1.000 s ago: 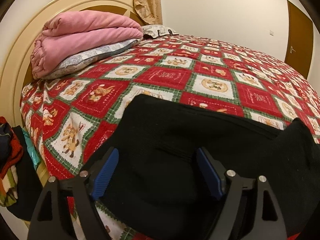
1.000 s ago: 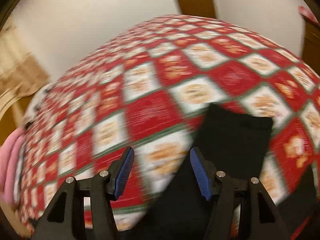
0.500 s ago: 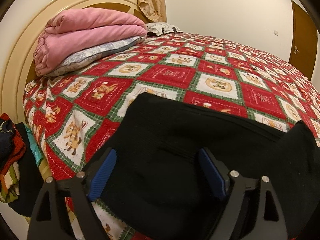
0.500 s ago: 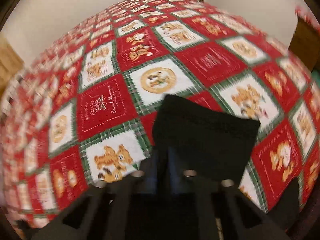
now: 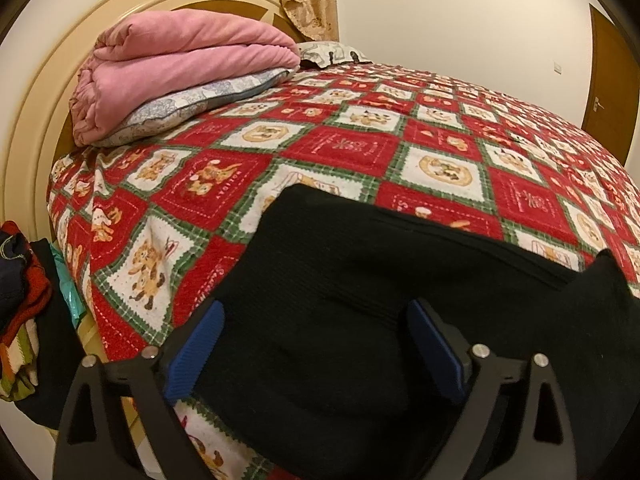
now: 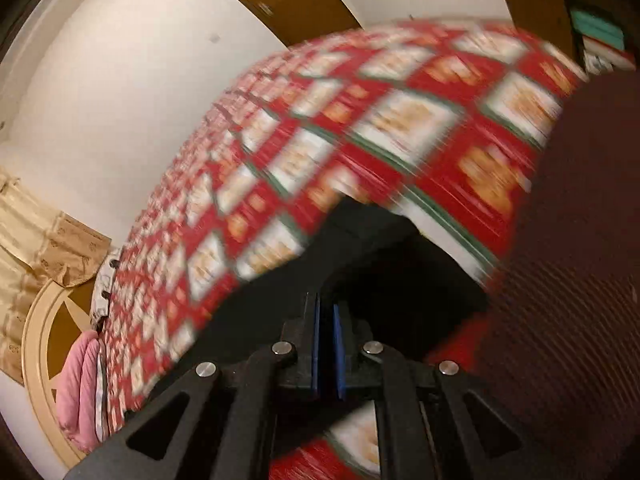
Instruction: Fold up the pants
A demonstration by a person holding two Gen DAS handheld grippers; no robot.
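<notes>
The black pants (image 5: 360,300) lie on the red patchwork bedspread (image 5: 340,148) near the bed's front edge. My left gripper (image 5: 316,344) is open, its blue pads (image 5: 196,348) hovering over the waist end of the pants. In the blurred right wrist view, my right gripper (image 6: 326,336) is shut on a black leg end of the pants (image 6: 368,240) and holds it lifted above the bedspread (image 6: 280,152). A dark ribbed fabric mass (image 6: 580,260) fills the right side of that view.
A folded pink blanket (image 5: 180,68) on a pale pillow (image 5: 192,104) sits by the cream headboard (image 5: 36,120). A pile of clothes (image 5: 20,300) lies left of the bed. A brown door (image 5: 612,76) stands at the far right.
My right gripper closed on the pants leg end and lifted it, swinging fast. My left gripper stayed open and shifted only slightly over the waist end.
</notes>
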